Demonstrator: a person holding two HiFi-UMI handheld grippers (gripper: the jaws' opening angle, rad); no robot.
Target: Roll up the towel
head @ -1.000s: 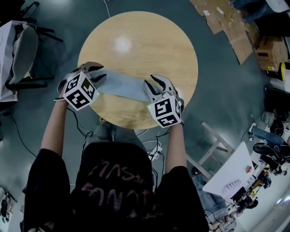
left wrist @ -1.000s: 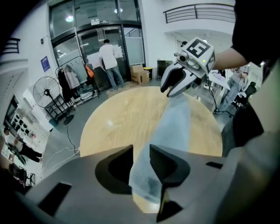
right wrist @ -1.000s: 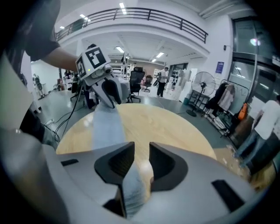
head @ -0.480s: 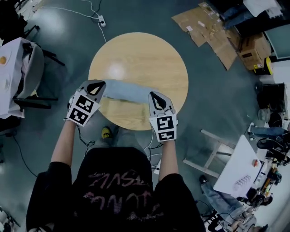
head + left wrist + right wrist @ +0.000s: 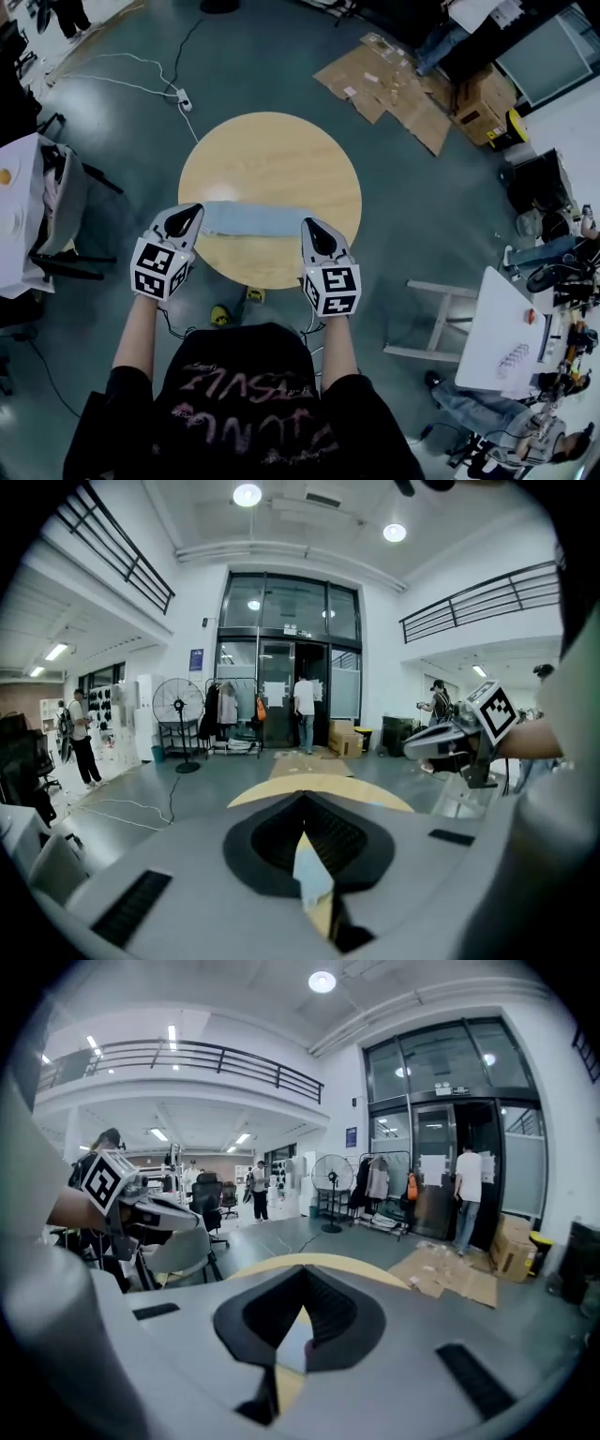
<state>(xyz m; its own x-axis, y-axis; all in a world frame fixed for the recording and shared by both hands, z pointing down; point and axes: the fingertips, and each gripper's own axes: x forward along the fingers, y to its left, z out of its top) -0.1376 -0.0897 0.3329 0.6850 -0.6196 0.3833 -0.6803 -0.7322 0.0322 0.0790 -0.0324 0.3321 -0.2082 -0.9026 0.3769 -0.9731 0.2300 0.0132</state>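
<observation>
Both grippers are up and working. The left gripper point(image 5: 190, 214) is clamped on one end of the towel point(image 5: 253, 219), and a sliver of pale blue cloth shows between its closed jaws. The right gripper point(image 5: 310, 228) is pinching the other end the same way. The towel hangs as a flat band between them, over the near edge of the round tabletop point(image 5: 272, 150). No roll has started yet; this looks like the straightening step. Next, I'd say, the band needs laying flat on the wood with both ends level. Then one end has to be turned over tightly, or the roll will go slack and crooked.
</observation>
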